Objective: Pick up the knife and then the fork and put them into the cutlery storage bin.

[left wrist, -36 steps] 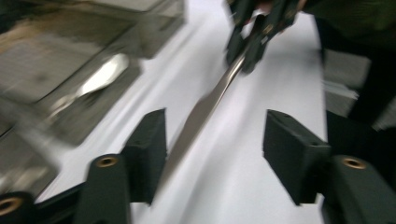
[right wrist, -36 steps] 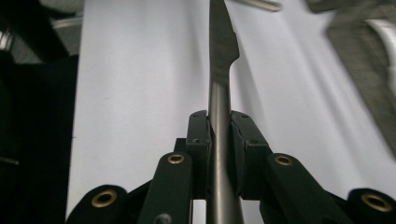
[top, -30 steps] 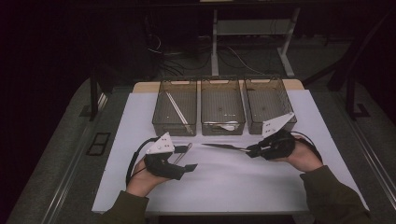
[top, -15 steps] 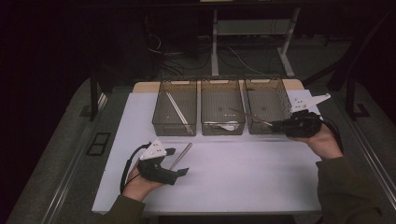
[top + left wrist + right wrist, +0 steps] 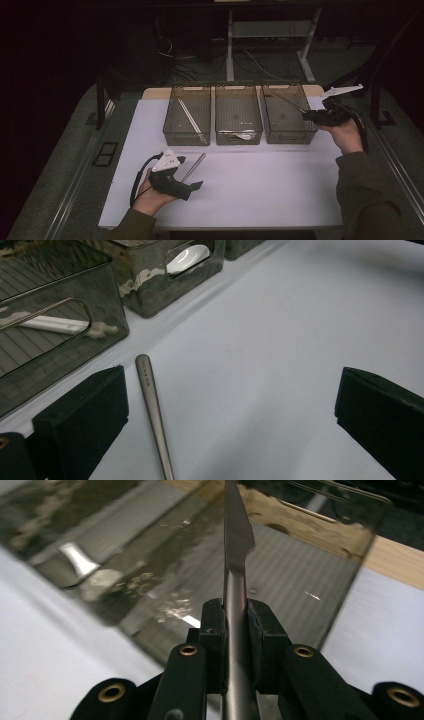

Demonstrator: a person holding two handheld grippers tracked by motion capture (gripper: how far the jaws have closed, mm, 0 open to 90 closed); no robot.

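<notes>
My right gripper (image 5: 307, 115) is shut on a metal knife (image 5: 289, 103), holding it by the handle with the blade reaching over the right clear bin (image 5: 291, 137). In the right gripper view the pads (image 5: 216, 630) clamp the knife (image 5: 238, 535) above that bin (image 5: 320, 575). My left gripper (image 5: 187, 174) rests at the front left of the white mat; its jaws have just been opening and stand wide. A metal utensil handle (image 5: 150, 400) lies flat on the mat between them, close to the left pad (image 5: 85, 420), touched by neither; its head is out of frame.
Three clear bins stand in a row at the back of the white mat (image 5: 270, 190). The left bin (image 5: 186, 138) holds a long white utensil (image 5: 190, 119); the middle bin (image 5: 238, 86) holds a white spoon (image 5: 242, 134). Dark floor and table legs lie beyond.
The right gripper has carried the knife from the middle of the mat to the right and back, over the right bin. The left gripper's jaws have spread wider around the metal handle.
</notes>
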